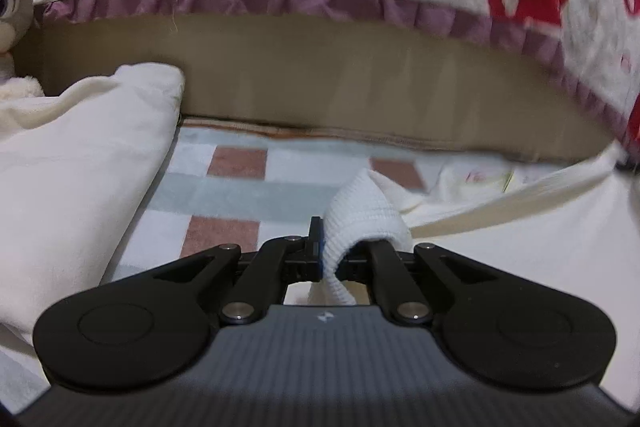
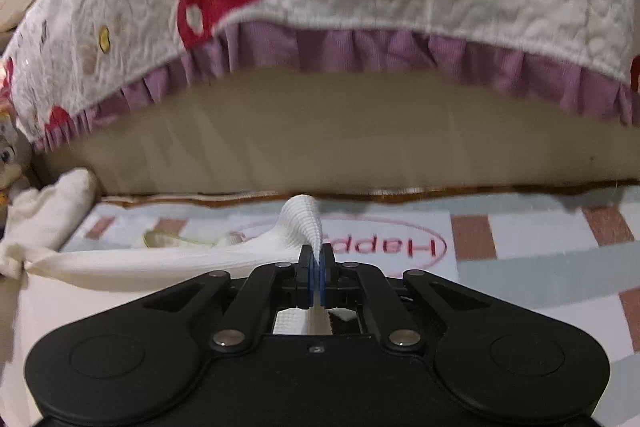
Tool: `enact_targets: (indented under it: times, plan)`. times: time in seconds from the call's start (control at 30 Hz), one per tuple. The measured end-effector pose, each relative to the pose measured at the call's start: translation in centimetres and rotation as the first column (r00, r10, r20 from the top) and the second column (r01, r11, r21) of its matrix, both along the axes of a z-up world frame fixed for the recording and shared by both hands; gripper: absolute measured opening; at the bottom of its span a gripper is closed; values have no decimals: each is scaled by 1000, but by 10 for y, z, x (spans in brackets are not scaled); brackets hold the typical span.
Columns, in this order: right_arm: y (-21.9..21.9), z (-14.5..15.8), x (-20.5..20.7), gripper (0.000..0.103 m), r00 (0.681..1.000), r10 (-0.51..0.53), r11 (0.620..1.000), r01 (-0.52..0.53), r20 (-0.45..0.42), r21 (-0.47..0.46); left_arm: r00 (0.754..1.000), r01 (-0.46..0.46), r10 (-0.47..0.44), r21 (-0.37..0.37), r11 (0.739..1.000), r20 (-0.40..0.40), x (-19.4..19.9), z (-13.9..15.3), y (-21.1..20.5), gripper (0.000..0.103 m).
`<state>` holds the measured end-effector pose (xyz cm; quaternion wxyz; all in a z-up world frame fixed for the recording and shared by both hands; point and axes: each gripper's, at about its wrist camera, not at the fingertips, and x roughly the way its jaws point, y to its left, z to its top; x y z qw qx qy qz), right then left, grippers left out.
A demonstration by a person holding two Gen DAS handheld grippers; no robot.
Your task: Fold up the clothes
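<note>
Garment (image 1: 520, 247) cut off right; ribbed hem hides left tool (image 1: 322, 239) pad.

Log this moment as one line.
left claw: shut on white garment | right claw: shut on white garment | garment stretched between claws

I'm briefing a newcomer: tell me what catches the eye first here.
First, the red-and-white quilted blanket with purple ruffle draped along the top. Below it, both black grippers, left gripper and right gripper, pinch a cream ribbed-knit garment stretched over the checked pastel mat.
</note>
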<state>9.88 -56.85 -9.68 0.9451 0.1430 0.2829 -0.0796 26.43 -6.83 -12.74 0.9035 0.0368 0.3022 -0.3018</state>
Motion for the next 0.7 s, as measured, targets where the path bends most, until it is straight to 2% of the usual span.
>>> enact_targets:
  times: [0.1, 0.2, 0.23, 0.27, 0.3, 0.33, 0.4, 0.43, 0.47, 0.53, 0.57, 0.63, 0.7]
  plan:
    - [0, 1, 9, 3, 1000, -2, 1000, 2, -4, -23, 999, -9, 9, -13, 1000, 47, 3, 6, -3, 3]
    - [4, 11, 15, 2, 998, -11, 999, 13, 58, -46, 994, -40, 46, -71, 997, 96, 9, 25, 0, 3]
    - [3, 15, 17, 2, 997, -21, 998, 25, 80, -49, 994, -61, 67, -72, 996, 89, 14, 26, 0, 7]
    - [2, 15, 21, 2, 996, -33, 998, 37, 80, -53, 993, -90, 94, -54, 994, 66, 20, 22, -2, 19]
    - [1, 13, 26, 3, 997, -45, 997, 49, 70, -60, 991, -126, 126, -6, 992, 36, 27, 13, -4, 32]
    - [1, 8, 34, 3, 997, -67, 993, 69, 30, -93, 987, -161, 161, 74, 984, 5, 33, -1, -7, 47]
    - [2, -11, 50, 16, 982, -160, 967, 136, -101, -214, 981, -170, 185, 208, 963, -54, 39, -26, -3, 44]
    - [0, -18, 52, 18, 970, -191, 962, 156, -148, -223, 977, -172, 197, 241, 955, -83, 40, -34, 2, 44]
    - [-2, -22, 50, 18, 962, -210, 963, 173, -175, -206, 971, -183, 214, 245, 952, -108, 39, -37, 12, 45]
    - [-4, -21, 33, 20, 966, -205, 976, 189, -158, -109, 962, -184, 220, 206, 961, -164, 36, -33, 29, 46]
    - [-2, -20, 24, 32, 969, -192, 981, 184, -152, -65, 959, -174, 208, 179, 968, -193, 35, -30, 35, 48]
    - [6, -20, 7, 42, 974, -147, 989, 148, -169, -6, 952, -132, 170, 160, 978, -255, 29, -23, 41, 48]
    - [18, -22, -8, 43, 973, -86, 996, 93, -216, 19, 946, -112, 158, 174, 978, -283, 20, -18, 45, 49]
